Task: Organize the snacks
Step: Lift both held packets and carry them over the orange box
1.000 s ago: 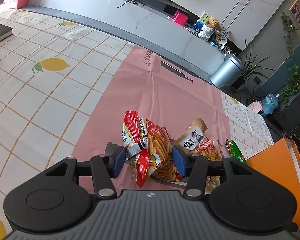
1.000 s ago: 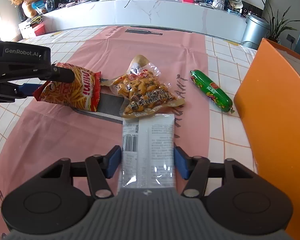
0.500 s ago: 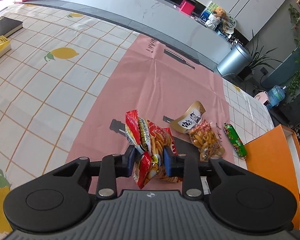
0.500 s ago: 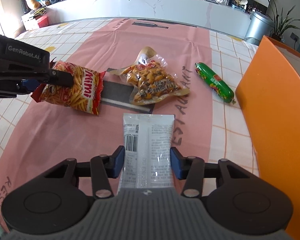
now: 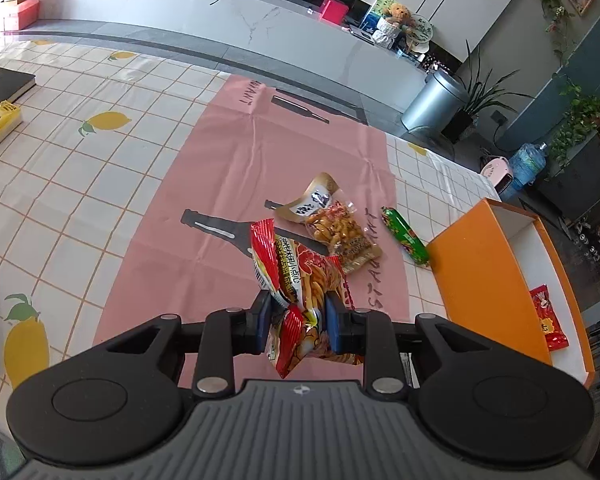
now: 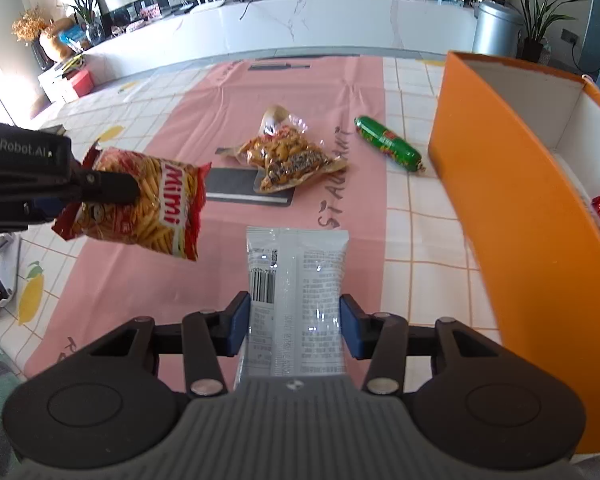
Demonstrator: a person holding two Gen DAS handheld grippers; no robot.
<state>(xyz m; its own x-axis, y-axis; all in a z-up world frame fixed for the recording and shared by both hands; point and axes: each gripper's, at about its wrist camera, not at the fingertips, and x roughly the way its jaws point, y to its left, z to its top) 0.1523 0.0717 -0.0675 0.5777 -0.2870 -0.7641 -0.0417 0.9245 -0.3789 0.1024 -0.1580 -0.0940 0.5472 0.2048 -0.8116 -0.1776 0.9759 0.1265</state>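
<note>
Both tools tilted down — left tool (image 5: 298, 322), right tool (image 6: 294, 326).

Red Mimi bag (image 6: 140, 204) and white packet (image 6: 296, 292) hang lifted; peanut pouch (image 6: 292, 158), green sausage (image 6: 388, 144) apparently lie flat.

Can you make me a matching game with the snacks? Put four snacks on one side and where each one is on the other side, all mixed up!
Snacks:
1. Mimi snack bag
2. white packet
3. green sausage
4. clear nut pack

Places:
A. lying on the checked cloth near the orange box
B. lying on the pink mat
C. pinched in the left gripper
D. between the right gripper pads

Pairs: 1-C, 2-D, 3-A, 4-B
</note>
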